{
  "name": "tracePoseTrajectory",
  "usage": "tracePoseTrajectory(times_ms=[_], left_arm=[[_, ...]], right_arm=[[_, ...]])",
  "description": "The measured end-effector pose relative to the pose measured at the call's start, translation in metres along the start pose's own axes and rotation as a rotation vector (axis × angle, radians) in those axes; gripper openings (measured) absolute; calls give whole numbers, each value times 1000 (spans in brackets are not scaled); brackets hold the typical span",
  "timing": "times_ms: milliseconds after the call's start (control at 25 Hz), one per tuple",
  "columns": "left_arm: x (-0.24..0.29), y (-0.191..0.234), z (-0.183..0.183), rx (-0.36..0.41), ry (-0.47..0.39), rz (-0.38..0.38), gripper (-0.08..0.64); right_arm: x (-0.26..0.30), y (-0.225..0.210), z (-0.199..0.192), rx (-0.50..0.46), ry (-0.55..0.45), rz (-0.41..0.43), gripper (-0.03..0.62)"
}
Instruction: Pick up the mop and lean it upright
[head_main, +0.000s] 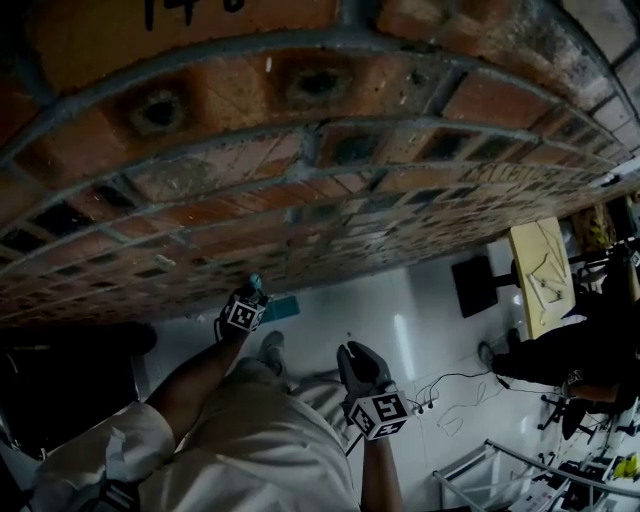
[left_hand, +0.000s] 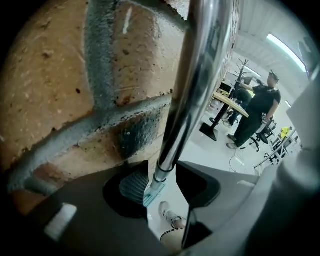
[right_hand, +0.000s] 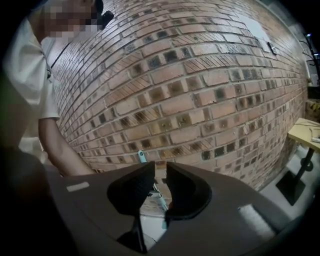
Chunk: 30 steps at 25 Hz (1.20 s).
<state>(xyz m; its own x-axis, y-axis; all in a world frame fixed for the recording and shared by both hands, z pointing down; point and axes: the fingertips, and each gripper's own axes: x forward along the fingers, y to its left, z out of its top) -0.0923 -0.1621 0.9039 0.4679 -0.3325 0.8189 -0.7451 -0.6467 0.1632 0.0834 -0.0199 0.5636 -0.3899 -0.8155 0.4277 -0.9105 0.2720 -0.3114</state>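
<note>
At wall, outstretched left gripper loosely straddles mop pole; right gripper closed, empty.

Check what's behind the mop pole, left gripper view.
Brick wall with grey mortar behind the chrome mop pole; white floor lower right. The strip directly behind the pole is covered, so wall contact can't be seen.

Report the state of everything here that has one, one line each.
Chrome-poled mop with teal head: upright against the brick wall, head down at the white floor.
Left gripper: jaws apart around the mop's pole, no pad clearly pressing it.
Right gripper: jaws nearly together, nothing between them, away from the mop.
Person in black: standing by a table in the background.
</note>
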Motion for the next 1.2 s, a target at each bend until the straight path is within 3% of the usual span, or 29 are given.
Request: tracePoseTrajectory(times_ms=[160, 280, 560, 1080, 1200], left_arm=[[3, -6, 5, -2, -22, -29, 173], [12, -5, 6, 24, -5, -9, 138], [4, -3, 4, 47, -5, -6, 132], [-20, -34, -6, 104, -5, -81, 130], [-29, -43, 1, 96, -37, -98, 130]], right_arm=[[3, -1, -2, 3, 12, -8, 64], [4, -10, 2, 1, 12, -19, 64], [3, -2, 5, -3, 20, -25, 64], [15, 5, 14, -10, -7, -7, 64], [14, 5, 14, -6, -12, -8, 64]])
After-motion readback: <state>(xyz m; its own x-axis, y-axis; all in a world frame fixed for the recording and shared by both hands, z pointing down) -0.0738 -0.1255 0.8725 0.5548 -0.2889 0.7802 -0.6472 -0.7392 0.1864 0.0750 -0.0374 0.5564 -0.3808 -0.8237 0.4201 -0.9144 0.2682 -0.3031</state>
